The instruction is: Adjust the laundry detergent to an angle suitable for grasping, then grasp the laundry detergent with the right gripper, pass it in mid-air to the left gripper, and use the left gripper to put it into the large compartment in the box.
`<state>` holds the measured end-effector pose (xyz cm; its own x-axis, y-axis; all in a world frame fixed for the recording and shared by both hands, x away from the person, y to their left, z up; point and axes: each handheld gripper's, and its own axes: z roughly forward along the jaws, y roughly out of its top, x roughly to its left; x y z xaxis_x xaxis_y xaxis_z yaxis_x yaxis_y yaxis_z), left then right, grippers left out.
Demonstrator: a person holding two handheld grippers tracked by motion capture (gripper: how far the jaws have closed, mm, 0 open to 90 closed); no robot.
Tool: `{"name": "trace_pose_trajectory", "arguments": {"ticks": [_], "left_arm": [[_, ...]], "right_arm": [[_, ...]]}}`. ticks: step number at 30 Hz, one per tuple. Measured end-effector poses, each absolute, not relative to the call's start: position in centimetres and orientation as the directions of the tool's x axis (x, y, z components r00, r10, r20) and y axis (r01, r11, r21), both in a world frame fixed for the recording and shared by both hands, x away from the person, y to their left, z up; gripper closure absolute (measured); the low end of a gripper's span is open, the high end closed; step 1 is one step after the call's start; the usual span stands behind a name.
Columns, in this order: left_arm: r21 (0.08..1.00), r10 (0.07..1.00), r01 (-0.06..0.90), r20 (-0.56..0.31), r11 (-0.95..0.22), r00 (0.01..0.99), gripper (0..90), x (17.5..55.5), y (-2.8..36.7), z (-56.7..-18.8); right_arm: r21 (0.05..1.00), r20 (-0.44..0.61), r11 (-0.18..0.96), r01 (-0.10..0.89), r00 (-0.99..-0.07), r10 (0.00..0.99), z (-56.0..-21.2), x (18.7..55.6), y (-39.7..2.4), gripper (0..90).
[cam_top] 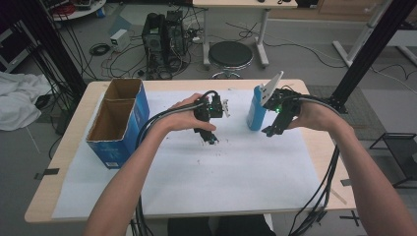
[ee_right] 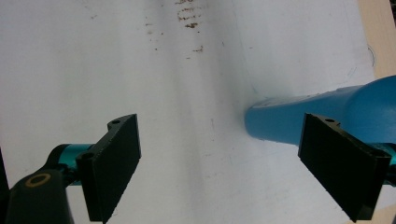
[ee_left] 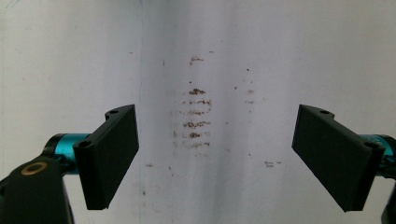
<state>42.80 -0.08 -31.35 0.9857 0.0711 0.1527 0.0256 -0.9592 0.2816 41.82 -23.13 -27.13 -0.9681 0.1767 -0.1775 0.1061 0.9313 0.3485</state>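
Observation:
A tall blue bottle-like container stands upright on the white paper sheet right of the table's middle. My right gripper hovers just to its right, open, jaws pointing down. In the right gripper view the blue container lies beside the right-hand jaw, outside the gap of that gripper. My left gripper hangs open over the paper near the centre. The left gripper view looks straight down past that gripper at brown crumbs on the paper, nothing between the jaws.
An open blue cardboard box with two compartments stands at the table's left side. Small dark specks dot the paper. Cables trail off the table's front edge. A stool and computer gear stand beyond the far edge.

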Motion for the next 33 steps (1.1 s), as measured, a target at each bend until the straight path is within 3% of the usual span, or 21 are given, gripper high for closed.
{"name": "trace_pose_trajectory", "arguments": {"ticks": [12,13,14,25,33], "left_arm": [[0.281,0.073,0.027,0.158,-0.959,0.985,14.7,43.0,-0.08,-31.44],[0.278,0.07,0.026,0.148,-0.96,0.986,14.7,43.05,-0.12,-31.43],[0.269,0.063,0.021,0.151,-0.963,0.987,14.7,43.13,-0.26,-31.35],[0.273,0.037,-0.009,0.164,-0.962,0.986,14.7,42.86,-0.72,-30.95],[0.287,0.071,0.021,0.168,-0.958,0.983,14.7,43.19,-0.07,-30.71]], "right_arm": [[0.335,-0.186,0.936,0.104,-0.967,0.174,-27.3,41.84,-23.06,12.2],[0.378,-0.155,0.924,0.064,-0.979,0.131,-27.36,41.8,-22.92,12.2],[0.356,-0.216,0.934,0.031,-0.97,0.114,-27.31,42.1,-23.09,12.2],[0.353,-0.217,0.935,0.042,-0.968,0.125,-27.06,41.65,-23.39,12.2],[0.353,-0.218,0.934,0.05,-0.967,0.134,-26.82,41.86,-22.98,12.2]]}}
